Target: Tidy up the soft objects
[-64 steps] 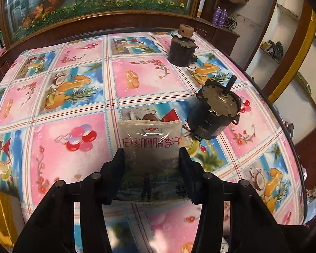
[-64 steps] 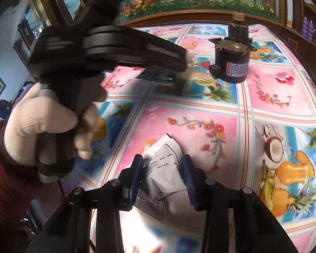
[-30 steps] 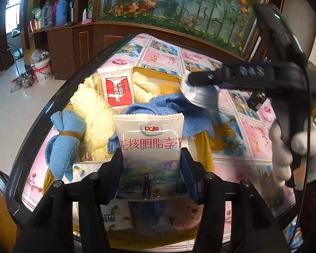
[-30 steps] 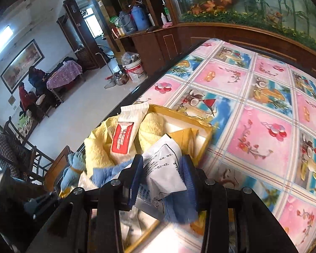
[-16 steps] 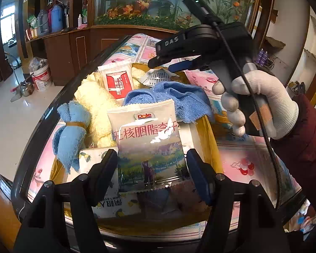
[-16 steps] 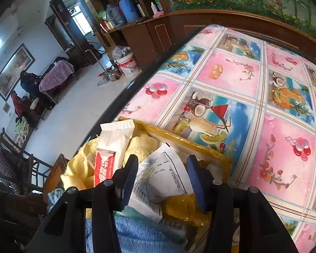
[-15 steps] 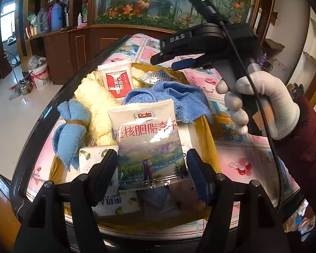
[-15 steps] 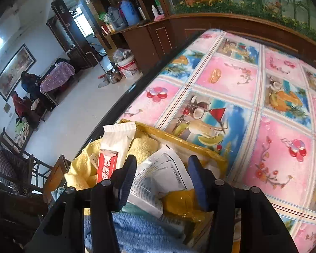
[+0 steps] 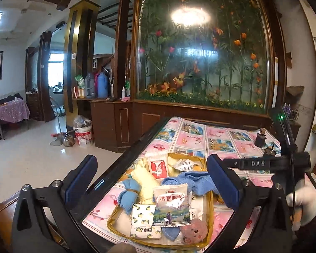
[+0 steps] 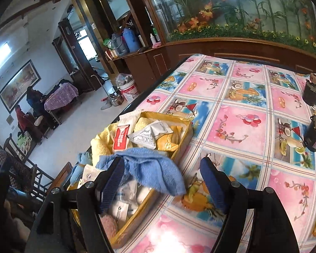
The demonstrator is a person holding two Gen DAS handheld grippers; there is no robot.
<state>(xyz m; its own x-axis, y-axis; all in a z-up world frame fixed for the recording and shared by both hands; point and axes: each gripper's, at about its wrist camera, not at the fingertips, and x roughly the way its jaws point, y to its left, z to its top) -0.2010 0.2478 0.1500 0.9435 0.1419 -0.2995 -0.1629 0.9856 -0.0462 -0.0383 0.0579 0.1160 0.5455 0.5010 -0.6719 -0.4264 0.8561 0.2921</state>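
Both your left claw and right claw gape wide, holding nothing. The Dole pouch and white packet lie in the yellow tray at the table's left edge.

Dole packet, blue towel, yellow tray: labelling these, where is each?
Dole packet (image 9: 171,205): left wrist view, middle of its printed front.
Blue towel (image 10: 152,167): right wrist view, middle of the cloth.
Yellow tray (image 10: 184,136): right wrist view, far side wall.
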